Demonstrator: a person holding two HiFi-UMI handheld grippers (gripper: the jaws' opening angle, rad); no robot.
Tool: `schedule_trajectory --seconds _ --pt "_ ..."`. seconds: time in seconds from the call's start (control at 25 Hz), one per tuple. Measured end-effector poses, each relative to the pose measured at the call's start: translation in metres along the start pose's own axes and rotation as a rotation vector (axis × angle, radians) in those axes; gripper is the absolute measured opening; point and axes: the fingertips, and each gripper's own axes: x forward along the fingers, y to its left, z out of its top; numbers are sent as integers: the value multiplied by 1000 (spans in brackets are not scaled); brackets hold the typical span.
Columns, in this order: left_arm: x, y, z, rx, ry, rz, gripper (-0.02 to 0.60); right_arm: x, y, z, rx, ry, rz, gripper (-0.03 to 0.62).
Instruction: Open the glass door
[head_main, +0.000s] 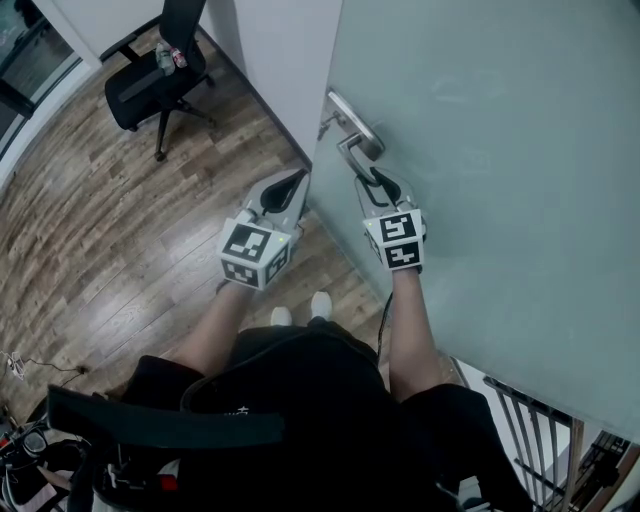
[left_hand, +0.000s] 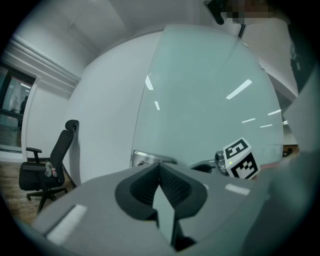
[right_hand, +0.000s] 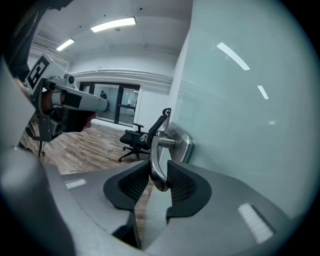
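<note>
At R gripper (right_hand: 159, 186) tips: jaws part-open, 2 pads clamped on lever handle (right_hand: 154, 150) at glass door (right_hand: 240, 100) edge | L gripper (left_hand: 160, 175): closed, empty, near door | step: grip made; next prob. press lever down, then swing door | surroundings: wood floor (head_main: 100, 230), office chair (head_main: 155, 75) well behind, white wall (head_main: 280, 50)

A glossy wood-plank floor (head_main: 120, 230) runs under a black office chair (head_main: 160, 70) on a star base, which stands near a white wall (head_main: 280, 50). Dark-framed windows (right_hand: 112, 102) line the far side of the room. Long strip lights (right_hand: 114, 23) glow on the white ceiling (right_hand: 150, 45). Thin cables (head_main: 18, 366) lie at the floor's left edge.
</note>
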Motion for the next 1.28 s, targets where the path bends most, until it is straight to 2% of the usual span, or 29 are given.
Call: schedule_trajectory --seconds 0.4,0.68,0.76,0.96,1.08,1.28 --pt "-29 9 0 4 -12 59 -2 1 -6 -3 -20 3 -22 118" --pt "-58 21 -3 2 -31 106 -2 2 -16 -11 -35 32 -92 132" --pt "-66 23 -5 -2 -37 114 -2 -3 -16 -8 -41 22 -106 155" --pt "-85 22 -1 -11 -59 109 -2 -27 9 16 -72 -39 -89 150" --pt "-94 17 -3 -15 -69 104 -2 -44 34 24 -9 -102 -48 117" --pt "-103 13 -12 -35 -79 121 -2 -71 66 25 205 -215 64 42"
